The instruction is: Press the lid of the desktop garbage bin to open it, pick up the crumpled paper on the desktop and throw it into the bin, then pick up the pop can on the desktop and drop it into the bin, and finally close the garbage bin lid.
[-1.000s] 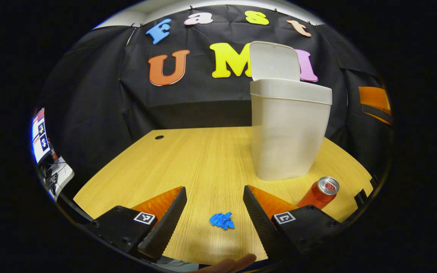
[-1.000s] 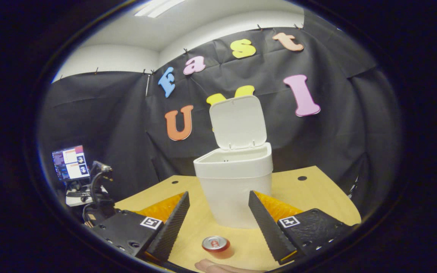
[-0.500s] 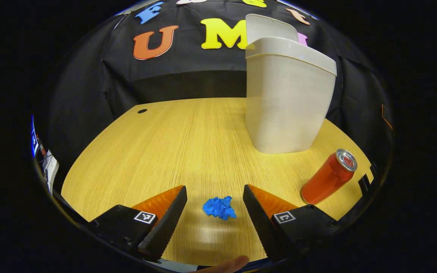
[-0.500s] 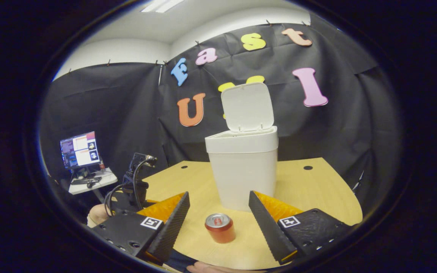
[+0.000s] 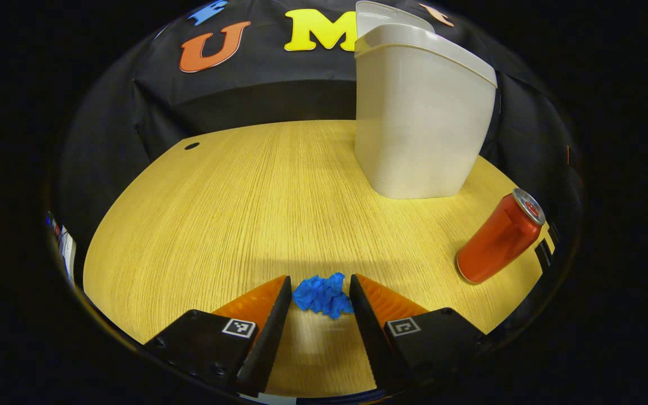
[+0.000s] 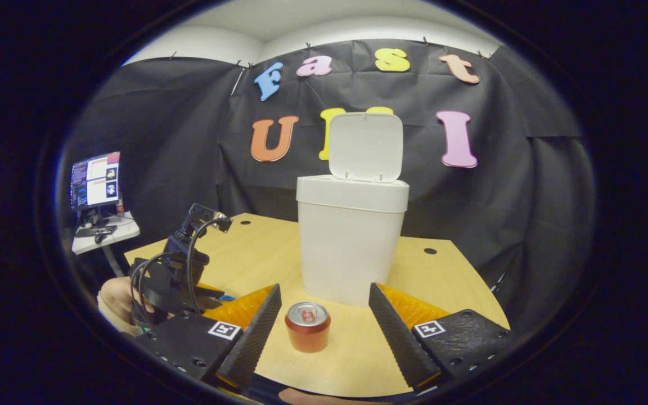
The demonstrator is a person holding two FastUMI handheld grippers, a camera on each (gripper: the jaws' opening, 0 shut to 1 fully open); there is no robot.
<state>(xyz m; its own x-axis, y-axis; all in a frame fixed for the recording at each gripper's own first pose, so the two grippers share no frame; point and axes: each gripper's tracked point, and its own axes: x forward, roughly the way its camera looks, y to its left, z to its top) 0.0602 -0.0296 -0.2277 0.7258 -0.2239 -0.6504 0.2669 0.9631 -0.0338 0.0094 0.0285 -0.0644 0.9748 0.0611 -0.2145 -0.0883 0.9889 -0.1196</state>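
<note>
The blue crumpled paper [image 5: 323, 295] lies on the wooden table [image 5: 234, 214], right between the tips of my left gripper [image 5: 319, 278]. Both fingers have closed in onto its sides. The white bin [image 5: 422, 124] stands at the far right with its lid [image 6: 365, 147] swung upright. A red pop can [image 5: 498, 236] stands to the right of the paper. In the right gripper view the can [image 6: 307, 326] sits upright in front of the bin [image 6: 349, 242], low between the fingers of my right gripper [image 6: 324, 287], which is open and apart from it.
The left gripper's body and cables [image 6: 183, 270], with a hand [image 6: 113, 298] behind, show at the left of the right gripper view. A monitor [image 6: 94, 180] stands on a side table beyond the desk. The table has cable holes [image 5: 192, 145] [image 6: 430, 251].
My left gripper moved down and forward to the paper and its fingers narrowed onto it. My right gripper lowered and drew level with the can, staying open.
</note>
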